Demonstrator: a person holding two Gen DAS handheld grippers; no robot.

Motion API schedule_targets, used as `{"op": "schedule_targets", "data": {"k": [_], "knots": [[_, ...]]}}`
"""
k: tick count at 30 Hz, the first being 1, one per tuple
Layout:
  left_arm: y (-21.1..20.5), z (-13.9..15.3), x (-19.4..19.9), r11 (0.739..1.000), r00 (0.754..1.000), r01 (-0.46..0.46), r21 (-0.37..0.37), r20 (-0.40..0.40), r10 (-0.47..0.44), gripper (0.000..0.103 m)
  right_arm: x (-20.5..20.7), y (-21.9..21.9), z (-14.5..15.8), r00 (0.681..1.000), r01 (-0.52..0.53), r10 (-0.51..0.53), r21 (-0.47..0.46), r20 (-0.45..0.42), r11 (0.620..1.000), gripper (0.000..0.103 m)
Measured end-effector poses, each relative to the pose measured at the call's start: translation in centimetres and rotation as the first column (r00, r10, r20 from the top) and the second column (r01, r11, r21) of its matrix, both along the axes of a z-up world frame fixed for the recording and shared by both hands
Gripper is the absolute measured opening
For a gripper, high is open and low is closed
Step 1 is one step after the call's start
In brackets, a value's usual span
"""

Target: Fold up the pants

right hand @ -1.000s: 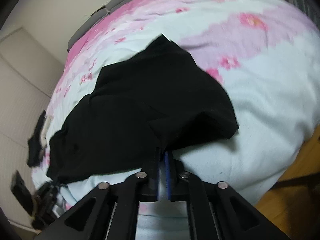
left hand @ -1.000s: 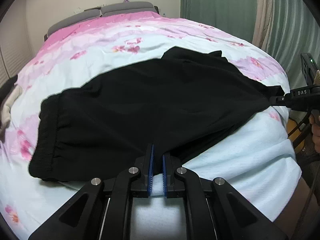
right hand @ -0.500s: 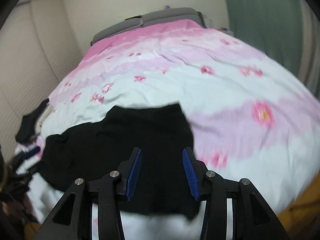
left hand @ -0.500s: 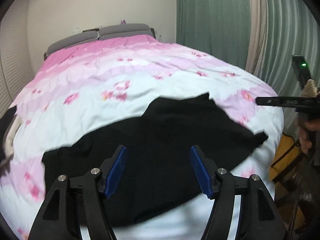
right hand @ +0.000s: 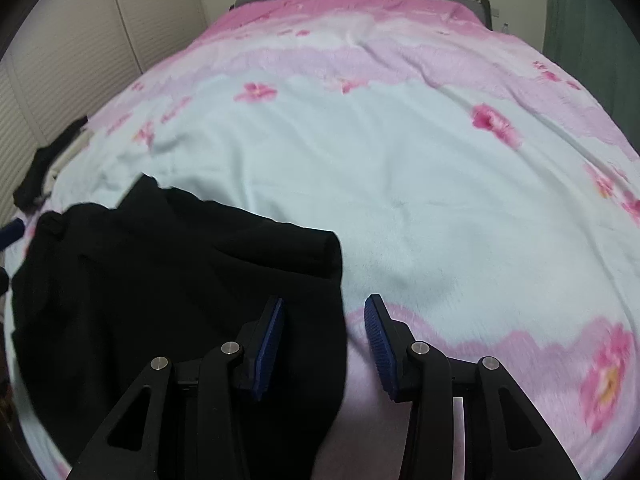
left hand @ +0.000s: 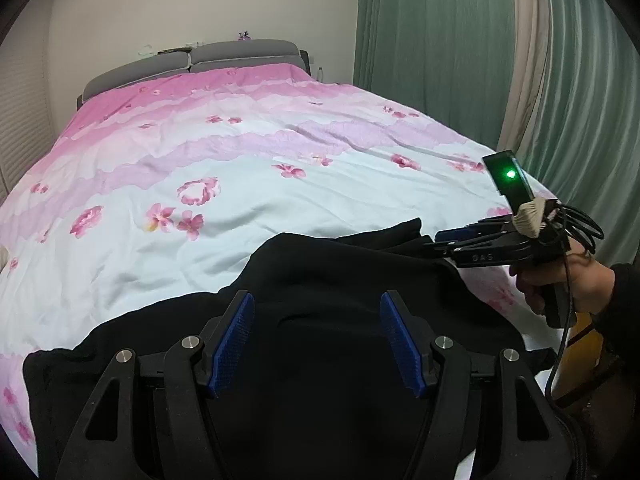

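Note:
The black pants (left hand: pixel 320 280) lie folded over on the pink and pale blue floral bed cover (left hand: pixel 240 168), near its front edge. My left gripper (left hand: pixel 316 340) is open and empty, hovering above the pants. My right gripper (right hand: pixel 324 340) is open and empty, its left finger over the pants' right edge (right hand: pixel 200 272) and its right finger over the bed cover (right hand: pixel 440 200). The right gripper also shows in the left wrist view (left hand: pixel 460 238), at the pants' far right corner, held by a hand.
A grey headboard (left hand: pixel 192 64) stands at the far end. Green curtains (left hand: pixel 440 40) hang at the right. A dark garment (right hand: pixel 44 168) lies at the bed's left edge, beside a louvred wall (right hand: pixel 60 60).
Both grippers were shut on the pants' near edge a second ago. They opened, let the fabric go and lifted away; the pants now lie folded on the bed.

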State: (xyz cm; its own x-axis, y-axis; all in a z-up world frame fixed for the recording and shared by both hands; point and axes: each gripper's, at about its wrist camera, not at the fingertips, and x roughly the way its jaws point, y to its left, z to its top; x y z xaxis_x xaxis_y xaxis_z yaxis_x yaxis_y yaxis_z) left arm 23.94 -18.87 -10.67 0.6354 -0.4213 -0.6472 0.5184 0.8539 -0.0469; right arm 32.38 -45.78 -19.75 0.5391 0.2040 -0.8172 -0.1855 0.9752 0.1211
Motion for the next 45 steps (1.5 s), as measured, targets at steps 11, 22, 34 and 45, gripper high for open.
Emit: {"op": "schedule_targets", "data": {"k": [11,22,34,45], "knots": [[-0.3,-0.6,2.2,0.999,0.999,-0.038,0.017,0.020,0.037,0.065,-0.2,-0.8,2.9,0.991,-0.019,0.022,-0.023,0.131,1.000,0.002],[-0.4,-0.9,3.0,0.999,0.999,-0.042,0.018,0.013,0.041,0.065,2.9,-1.5,1.8,0.997,0.017,-0.018,0.007,0.077,1.000,0.003],[-0.4,0.4,1.1,1.000,1.000,-0.005,0.025,0.029,0.004,0.066,-8.1,-3.8,4.8,0.986,0.137,-0.152,0.191,0.067,0.972,0.039],[-1.5,1.2,-3.6,0.998,0.997,0.043,0.053,0.069,-0.047,0.069,-18.7,-2.7,3.5,0.956,0.292,-0.282,0.317,-0.077,0.902,0.041]]}}
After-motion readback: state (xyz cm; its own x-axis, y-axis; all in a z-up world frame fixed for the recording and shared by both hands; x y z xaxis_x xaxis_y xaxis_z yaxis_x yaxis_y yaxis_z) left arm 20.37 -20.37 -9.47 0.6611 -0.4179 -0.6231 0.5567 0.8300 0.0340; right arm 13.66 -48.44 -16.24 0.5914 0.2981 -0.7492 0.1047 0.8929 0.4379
